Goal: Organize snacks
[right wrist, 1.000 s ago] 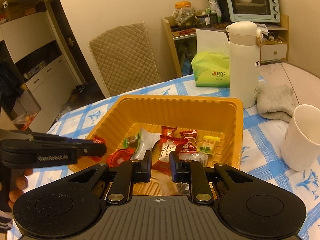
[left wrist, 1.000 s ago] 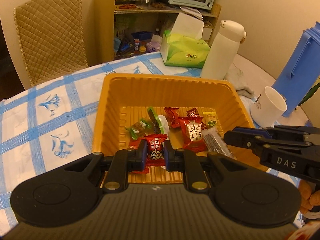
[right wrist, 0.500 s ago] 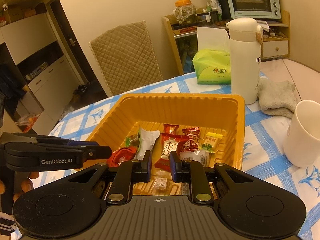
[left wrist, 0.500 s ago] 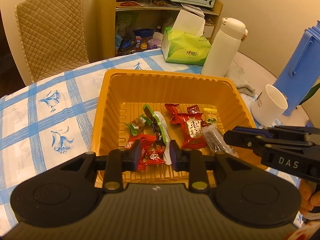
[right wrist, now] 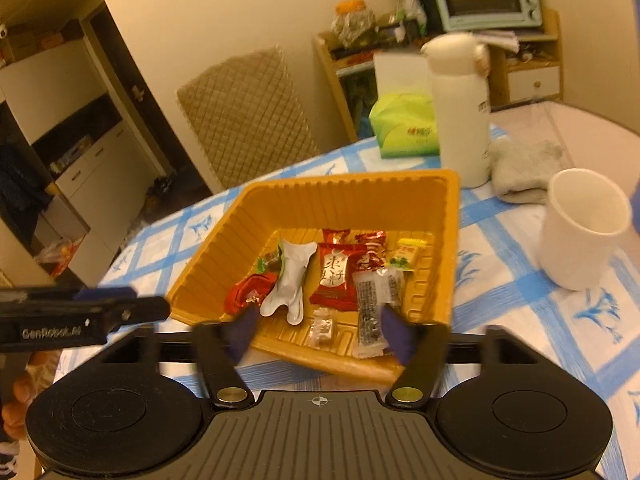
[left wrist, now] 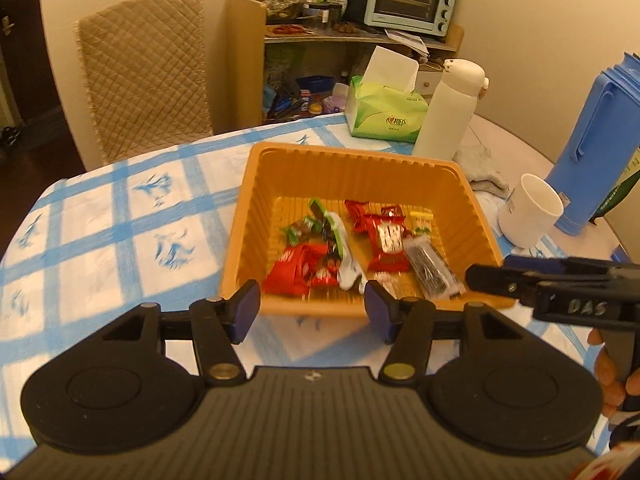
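Note:
An orange plastic tray [left wrist: 360, 164] [right wrist: 348, 196] sits on the blue-checked tablecloth and holds several wrapped snacks: red packets [left wrist: 296, 270] [right wrist: 334, 280], a white wrapper [right wrist: 292, 280], a clear packet with dark contents [left wrist: 430, 272] [right wrist: 374, 306], a small yellow one [right wrist: 408, 254] and a small clear candy [right wrist: 322, 328]. My left gripper [left wrist: 312, 310] hangs over the tray's near rim, jaws opening, nothing between them. My right gripper [right wrist: 318, 334] is over the near rim too, jaws opening and empty. Each gripper shows side-on in the other's view.
A white cup [left wrist: 530, 222] [right wrist: 584, 232] stands right of the tray, a grey cloth [right wrist: 524, 168] and white thermos [left wrist: 448, 108] behind it. A green tissue box [left wrist: 386, 114], a blue jug [left wrist: 600, 132] and a quilted chair [left wrist: 144, 76] ring the table.
Both grippers have opened and let their snacks fall into the tray: a red packet from the left, a small clear candy from the right. Both have drawn back towards the near rim.

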